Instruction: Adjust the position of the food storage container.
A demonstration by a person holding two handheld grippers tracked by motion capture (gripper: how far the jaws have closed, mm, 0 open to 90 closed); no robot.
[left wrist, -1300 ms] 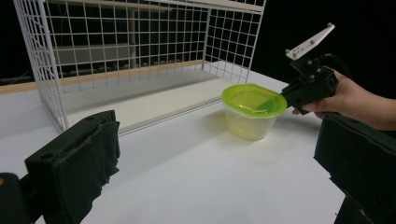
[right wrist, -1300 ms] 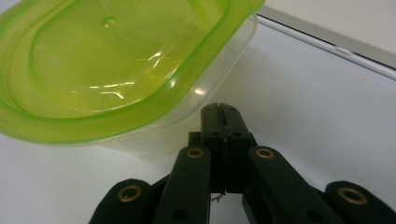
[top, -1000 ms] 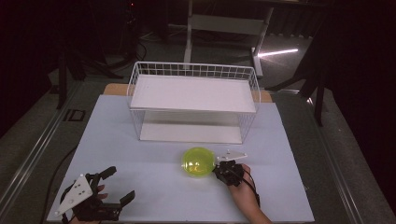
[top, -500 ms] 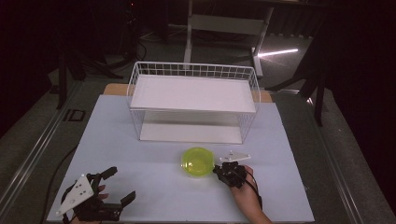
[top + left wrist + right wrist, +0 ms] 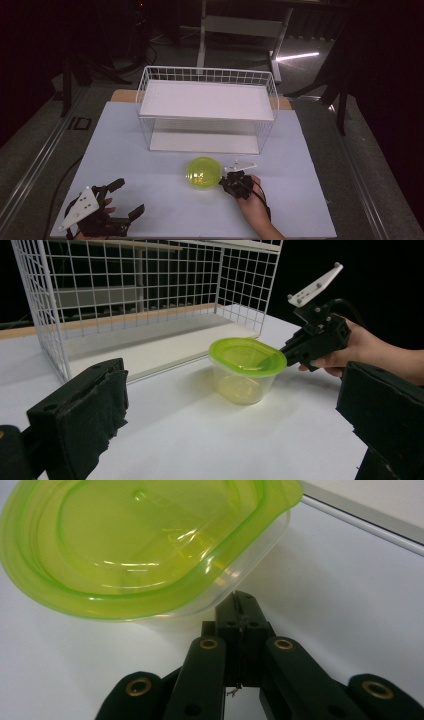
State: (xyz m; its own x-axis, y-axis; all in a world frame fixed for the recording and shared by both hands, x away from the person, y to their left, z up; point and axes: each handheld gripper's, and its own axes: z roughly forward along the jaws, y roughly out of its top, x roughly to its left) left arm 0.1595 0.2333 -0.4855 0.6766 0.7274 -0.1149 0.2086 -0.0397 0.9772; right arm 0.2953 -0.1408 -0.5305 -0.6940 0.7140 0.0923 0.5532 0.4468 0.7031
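White table (image 5: 125, 145) on grey floor (image 5: 35, 135). Dark surroundings. White stand (image 5: 240, 25) at 12 o'clock; light streak (image 5: 297, 56) on floor at 1 o'clock.

I worked in a darkened lab or studio: my white table (image 5: 150, 150) stood on grey flooring with floor rails (image 5: 35, 165), stand legs (image 5: 67, 75) and trailing cables (image 5: 145, 52) around it

The lidded container (image 5: 203, 173) now sits slightly nearer the person on the worktop (image 5: 150, 200), drawn back from the wire basket (image 5: 207, 80) with the right gripper (image 5: 231, 184).
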